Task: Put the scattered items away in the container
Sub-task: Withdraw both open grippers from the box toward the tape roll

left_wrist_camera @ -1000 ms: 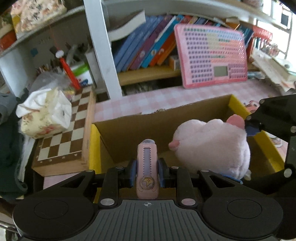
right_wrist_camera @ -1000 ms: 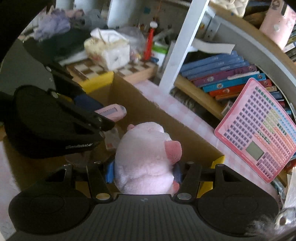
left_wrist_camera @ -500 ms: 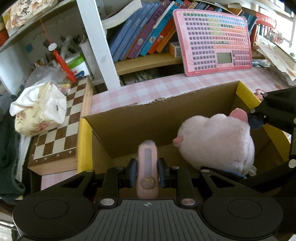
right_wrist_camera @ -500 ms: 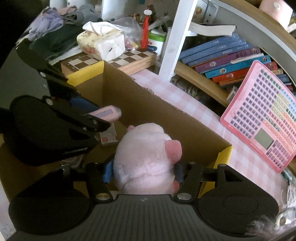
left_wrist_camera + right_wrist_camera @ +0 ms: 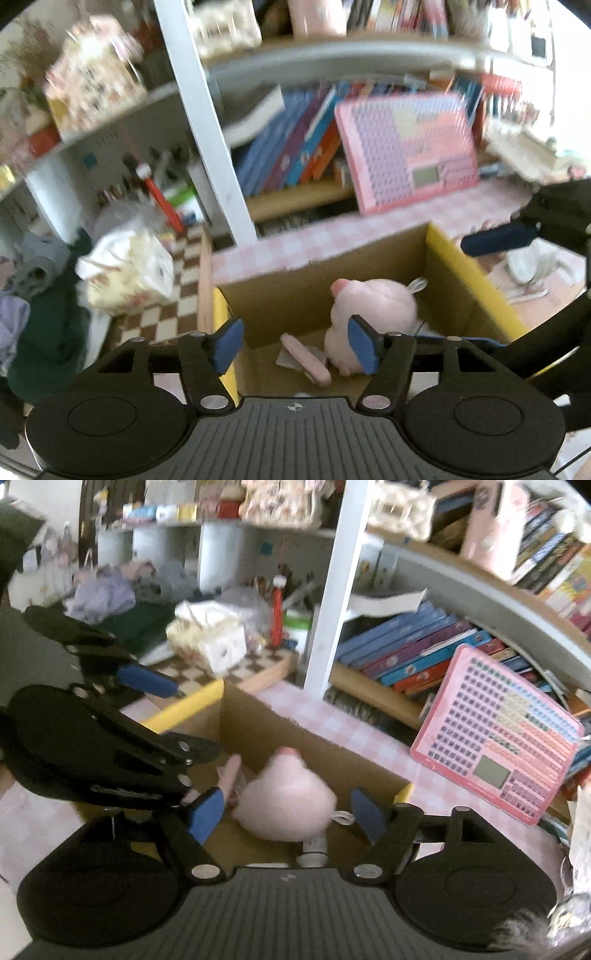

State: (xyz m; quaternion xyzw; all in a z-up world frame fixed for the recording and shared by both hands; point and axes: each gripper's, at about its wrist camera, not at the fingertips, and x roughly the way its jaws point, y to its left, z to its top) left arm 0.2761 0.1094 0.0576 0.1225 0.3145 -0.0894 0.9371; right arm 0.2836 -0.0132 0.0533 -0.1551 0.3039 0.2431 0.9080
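Observation:
A cardboard box (image 5: 295, 284) with yellow flaps sits on the pink checked table. Inside it lie a pink plush toy (image 5: 373, 306) and a slim pink device (image 5: 306, 360), both loose on the box floor. My left gripper (image 5: 295, 345) hangs above the box's near edge, its jaws opening, nothing between the blue pads. In the right wrist view the plush toy (image 5: 286, 805) rests in the box (image 5: 295, 734) below my right gripper (image 5: 286, 814), whose jaws are opening with the pads clear of the toy. The left gripper (image 5: 147, 679) shows at that view's left.
A wooden chessboard (image 5: 166, 291) with a tissue pack (image 5: 129, 273) borders the box's left. A pink toy keyboard (image 5: 406, 151) leans on a shelf of books (image 5: 291, 147) behind. A white post (image 5: 207, 122) rises behind the box. Clothes (image 5: 37, 314) pile far left.
Both grippers opened and rose. The pink device dropped from the left gripper to the box floor, and the plush toy dropped from the right gripper into the box.

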